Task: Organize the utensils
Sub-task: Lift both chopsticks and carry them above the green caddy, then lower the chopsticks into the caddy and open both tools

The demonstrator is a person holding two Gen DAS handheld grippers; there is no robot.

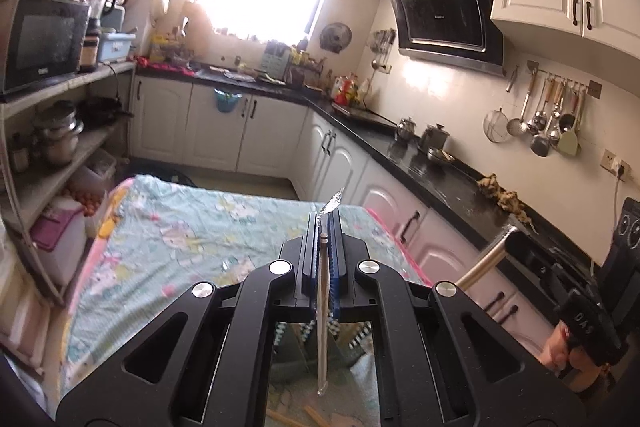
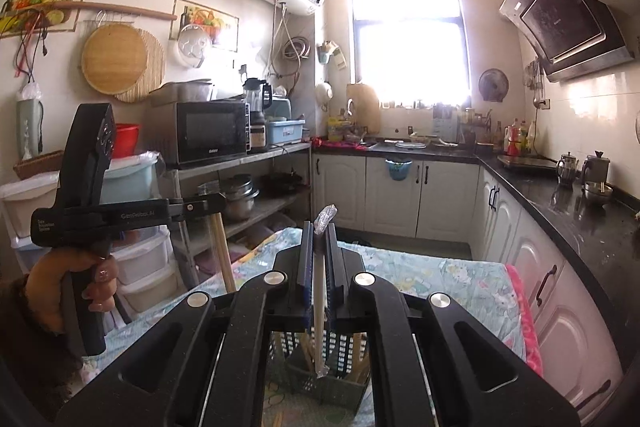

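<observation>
My left gripper (image 1: pixel 323 223) is shut on a pale chopstick pair in a clear plastic sleeve (image 1: pixel 322 307), which hangs down over a grey-green slotted utensil basket (image 1: pixel 296 355). The right gripper (image 2: pixel 319 231) is shut on a similar white wrapped chopstick pair (image 2: pixel 319 307), whose lower end hangs just above the same basket (image 2: pixel 320 383); other sticks stand inside it. In the right wrist view a hand holds the left gripper (image 2: pixel 216 201) at the left, its stick (image 2: pixel 222 251) hanging below. The right gripper (image 1: pixel 520 247) shows at the right edge of the left wrist view.
The basket stands on a table with a pale blue cartoon-print cloth (image 1: pixel 180 235). A black counter (image 1: pixel 440 167) with kettles over white cabinets runs along the right. A metal shelf with a microwave (image 2: pixel 212 131) and pots stands at the left. Ladles hang on the wall (image 1: pixel 548 123).
</observation>
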